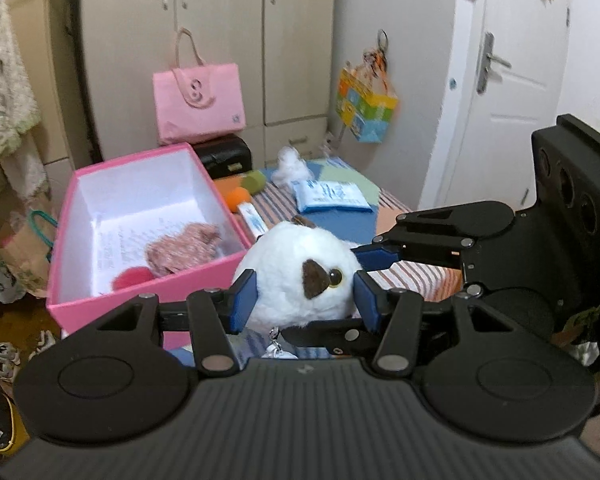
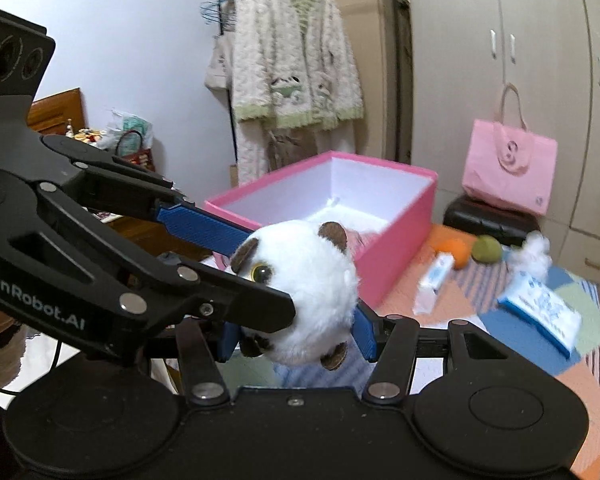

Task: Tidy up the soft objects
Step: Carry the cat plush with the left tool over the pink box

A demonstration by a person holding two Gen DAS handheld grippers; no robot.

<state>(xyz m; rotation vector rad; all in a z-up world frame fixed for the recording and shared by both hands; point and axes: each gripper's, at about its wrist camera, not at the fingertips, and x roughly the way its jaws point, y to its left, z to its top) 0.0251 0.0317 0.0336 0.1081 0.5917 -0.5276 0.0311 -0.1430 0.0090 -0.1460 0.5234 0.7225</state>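
Note:
A round white plush toy (image 1: 296,276) with brown ears and a yellow eye is held in the air in front of the open pink box (image 1: 148,296). My left gripper (image 1: 304,300) is shut on it, blue pads on both sides. My right gripper (image 1: 374,280) comes in from the right and also grips it. In the right wrist view the plush (image 2: 308,292) sits between my right gripper's (image 2: 298,332) pads, with the left gripper (image 2: 236,264) clamped on it from the left. The pink box (image 2: 396,224) holds a pink knitted item (image 1: 184,246) and a red pompom (image 1: 134,276).
On the patchwork bedspread (image 1: 340,228) lie an orange ball (image 1: 238,198), a green ball (image 1: 256,182), white stuffing (image 1: 290,166), a blue tissue pack (image 1: 330,196) and a small white packet (image 1: 252,218). A pink tote bag (image 1: 198,106) stands on a black case behind the box.

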